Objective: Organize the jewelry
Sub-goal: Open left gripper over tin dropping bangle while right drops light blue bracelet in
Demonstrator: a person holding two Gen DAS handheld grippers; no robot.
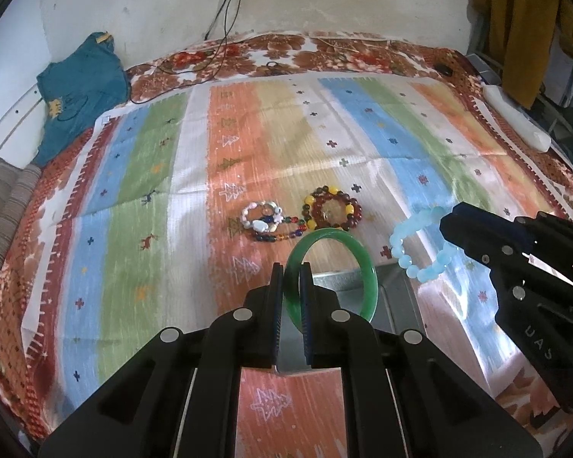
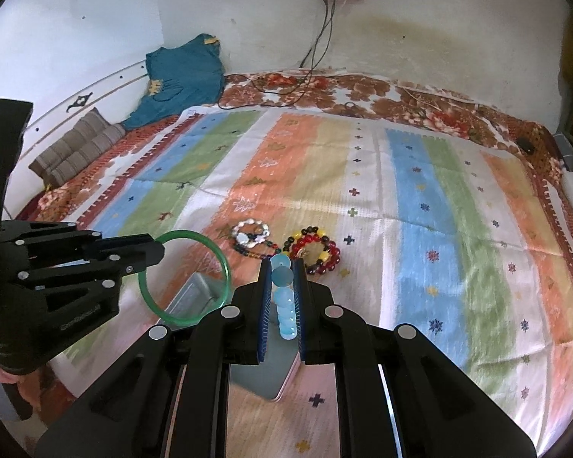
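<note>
My left gripper (image 1: 291,271) is shut on the rim of a green bangle (image 1: 366,267), which stands upright above an open grey metal tin (image 1: 397,294). To the right, my right gripper (image 1: 449,223) is shut on a pale blue bead bracelet (image 1: 408,255) that hangs from its tips. In the right wrist view the blue bracelet (image 2: 284,305) sits between the fingers of the right gripper (image 2: 282,267). The left gripper (image 2: 157,249) carries the bangle (image 2: 225,271) over the tin (image 2: 195,294). A red-and-yellow bead bracelet (image 1: 332,210) and a white-and-multicolour bead strand (image 1: 265,223) lie on the striped cloth (image 1: 152,198).
The cloth covers a floral bedspread (image 1: 324,53). A teal garment (image 1: 80,87) and a folded striped fabric (image 1: 7,198) lie at the left. Cables (image 2: 317,49) run down from a wall socket strip. A white bar (image 1: 515,118) and hanging mustard clothing (image 1: 515,23) are at the right.
</note>
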